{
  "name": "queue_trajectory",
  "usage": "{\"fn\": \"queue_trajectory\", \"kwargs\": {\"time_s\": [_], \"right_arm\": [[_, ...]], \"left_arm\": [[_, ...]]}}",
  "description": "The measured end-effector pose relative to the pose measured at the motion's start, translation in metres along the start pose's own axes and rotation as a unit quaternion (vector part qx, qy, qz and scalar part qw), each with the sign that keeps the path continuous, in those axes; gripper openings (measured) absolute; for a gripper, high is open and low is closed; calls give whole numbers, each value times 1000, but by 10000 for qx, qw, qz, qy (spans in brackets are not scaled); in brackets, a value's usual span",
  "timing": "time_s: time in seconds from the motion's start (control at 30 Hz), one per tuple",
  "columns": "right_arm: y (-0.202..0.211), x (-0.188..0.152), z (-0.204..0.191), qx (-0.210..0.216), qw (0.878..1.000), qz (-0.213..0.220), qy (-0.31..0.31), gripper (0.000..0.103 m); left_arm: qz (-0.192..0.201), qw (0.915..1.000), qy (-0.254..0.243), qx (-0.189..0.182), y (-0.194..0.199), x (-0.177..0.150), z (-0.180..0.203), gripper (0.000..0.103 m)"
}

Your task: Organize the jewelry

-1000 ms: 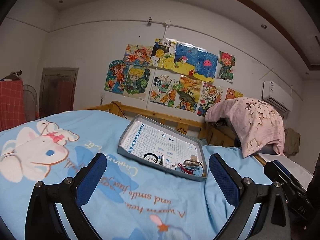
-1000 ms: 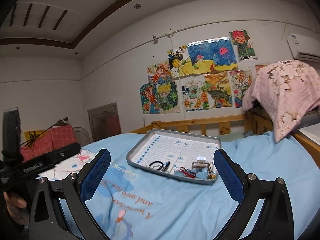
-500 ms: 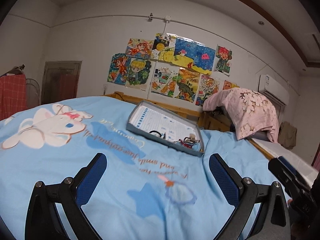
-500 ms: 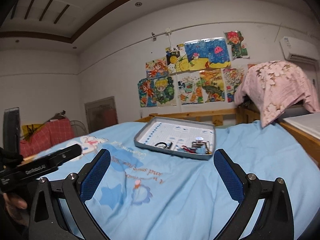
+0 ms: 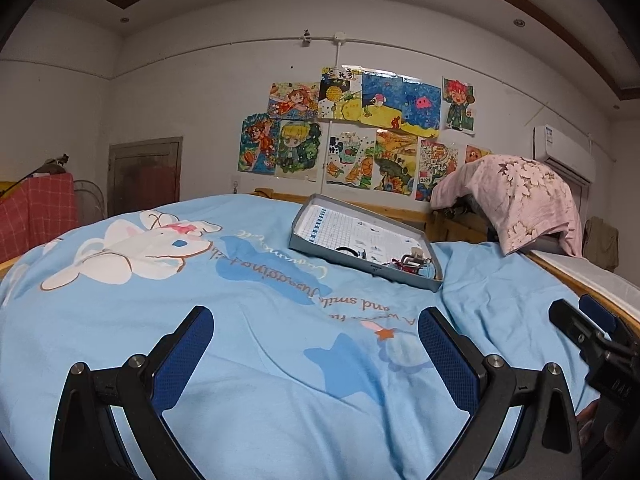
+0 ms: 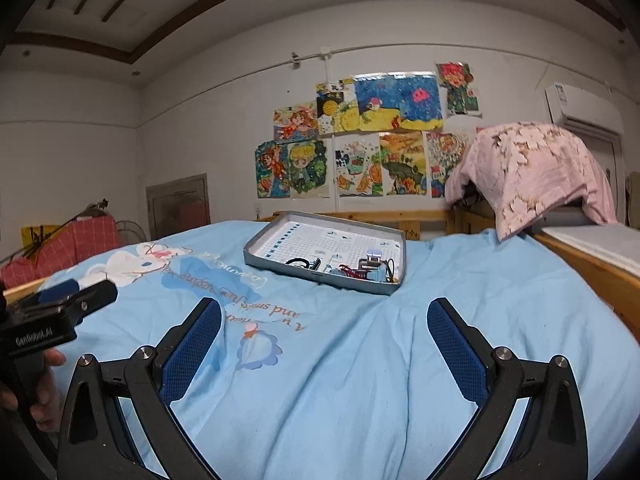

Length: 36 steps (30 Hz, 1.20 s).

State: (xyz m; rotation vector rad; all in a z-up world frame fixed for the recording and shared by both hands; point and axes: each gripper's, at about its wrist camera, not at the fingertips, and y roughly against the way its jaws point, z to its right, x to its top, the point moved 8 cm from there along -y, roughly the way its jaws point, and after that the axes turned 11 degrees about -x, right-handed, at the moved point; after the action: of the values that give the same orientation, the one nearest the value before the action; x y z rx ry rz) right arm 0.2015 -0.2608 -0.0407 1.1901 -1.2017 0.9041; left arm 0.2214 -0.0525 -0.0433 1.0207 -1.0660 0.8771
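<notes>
Left wrist view: left gripper at bottom of frame, blue pads spread wide, nothing btwn them, just blue bedsheet underneath. Grey tray sits center-right of frame, well apart from the fingers, on the sheet. Jewelry pile bunched in tray's near right corner; black ring-shaped item lies just left of it. Right gripper pokes in at lower right edge.

Right wrist view: right gripper also wide open, holding nothing. Tray at frame center, jewelry in its lower right corner. Left gripper visible at left edge w/ a hand on its handle. Drawings on wall, upper center.
</notes>
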Motion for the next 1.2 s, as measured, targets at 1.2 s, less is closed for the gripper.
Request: {"fn": "queue_trajectory", "kwargs": {"time_s": [1.2], "right_arm": [[-5,-7,-9,-44,9999,-123,34,101]], "left_arm": [[-11,10000,46,13,0,-2,-5,103]]}}
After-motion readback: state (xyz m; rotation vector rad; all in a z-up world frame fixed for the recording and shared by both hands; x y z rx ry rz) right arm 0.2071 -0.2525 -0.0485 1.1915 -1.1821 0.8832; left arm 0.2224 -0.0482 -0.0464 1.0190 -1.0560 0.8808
